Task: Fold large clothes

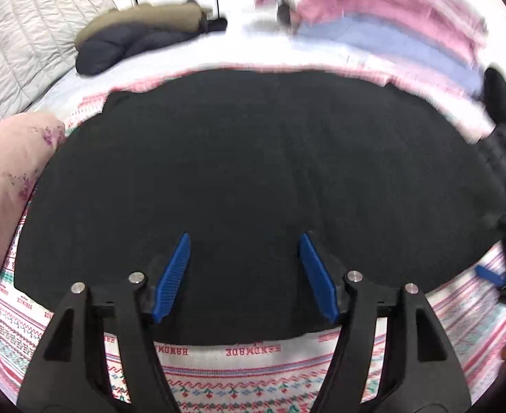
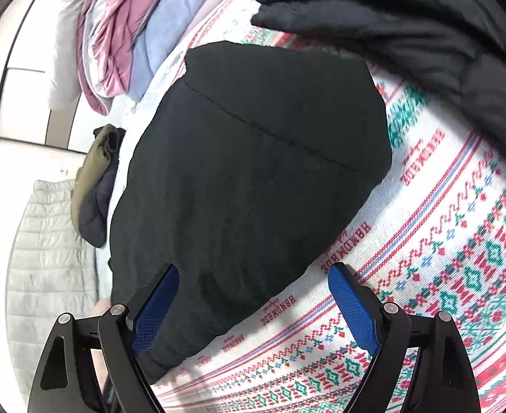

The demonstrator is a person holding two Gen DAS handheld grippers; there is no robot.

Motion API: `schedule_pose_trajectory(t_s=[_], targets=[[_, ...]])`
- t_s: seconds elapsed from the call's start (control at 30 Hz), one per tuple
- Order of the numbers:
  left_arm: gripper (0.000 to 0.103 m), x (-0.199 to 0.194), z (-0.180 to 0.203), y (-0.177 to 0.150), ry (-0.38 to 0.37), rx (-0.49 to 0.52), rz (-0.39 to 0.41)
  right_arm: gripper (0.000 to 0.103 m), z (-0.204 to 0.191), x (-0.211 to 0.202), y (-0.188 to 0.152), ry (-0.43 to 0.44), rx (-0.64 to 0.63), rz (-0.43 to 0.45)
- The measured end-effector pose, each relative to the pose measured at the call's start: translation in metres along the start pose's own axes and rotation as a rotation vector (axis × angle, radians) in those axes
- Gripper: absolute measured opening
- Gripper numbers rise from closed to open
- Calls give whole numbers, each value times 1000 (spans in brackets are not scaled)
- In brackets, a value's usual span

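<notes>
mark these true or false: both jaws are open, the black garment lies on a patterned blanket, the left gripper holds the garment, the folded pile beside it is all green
1. Both sets of jaws are open: true, left gripper and right gripper.
2. The black garment lies on a patterned blanket: true.
3. The left gripper holds the garment: false, its jaws stand apart over it, clamping nothing.
4. The folded pile is all green: false, it is pink, blue and white.

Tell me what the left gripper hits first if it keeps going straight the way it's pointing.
Most likely the black garment: the open left gripper points right onto its dark fabric, spread flat on the patterned blanket. Depth is unclear, so how soon it lands cannot be told.
</notes>
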State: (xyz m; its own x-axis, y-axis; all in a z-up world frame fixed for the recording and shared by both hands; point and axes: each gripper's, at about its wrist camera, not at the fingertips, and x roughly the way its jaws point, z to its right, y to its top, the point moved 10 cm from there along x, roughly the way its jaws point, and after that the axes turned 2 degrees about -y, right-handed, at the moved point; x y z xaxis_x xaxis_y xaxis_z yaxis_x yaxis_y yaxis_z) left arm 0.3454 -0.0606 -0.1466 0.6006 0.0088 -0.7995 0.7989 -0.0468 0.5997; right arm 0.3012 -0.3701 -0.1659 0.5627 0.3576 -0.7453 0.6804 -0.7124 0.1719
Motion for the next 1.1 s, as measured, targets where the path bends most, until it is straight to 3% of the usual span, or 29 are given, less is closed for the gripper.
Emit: schedule_pose_trajectory(t_s=[0.17, 0.33, 0.57, 0.67, 0.77, 0.83, 0.93, 1.1], targets=[[73, 9, 1, -4, 19, 0, -5, 90, 3, 5, -3, 14, 28, -28], [73, -5, 3, 7, -25, -3, -13, 90, -4, 6, -5, 29, 25, -34], [73, 3, 9, 77, -75, -41, -31, 90, -3, 11, -5, 71, 78, -61], [73, 19, 9, 116, -14, 0, -29, 90, -1, 11, -3, 79, 86, -66], [73, 44, 12, 137, -27, 5, -90, 90, -2, 12, -2, 91, 95, -76], [73, 62, 9, 137, -19, -34, -149, 90, -3, 13, -3, 113, 110, -90], [75, 102, 1, 109, 65, -47, -288, 90, -1, 14, -2, 132, 132, -103], [79, 112, 2, 101, 88, -42, -268, 90, 1, 13, -2, 152, 146, -116]])
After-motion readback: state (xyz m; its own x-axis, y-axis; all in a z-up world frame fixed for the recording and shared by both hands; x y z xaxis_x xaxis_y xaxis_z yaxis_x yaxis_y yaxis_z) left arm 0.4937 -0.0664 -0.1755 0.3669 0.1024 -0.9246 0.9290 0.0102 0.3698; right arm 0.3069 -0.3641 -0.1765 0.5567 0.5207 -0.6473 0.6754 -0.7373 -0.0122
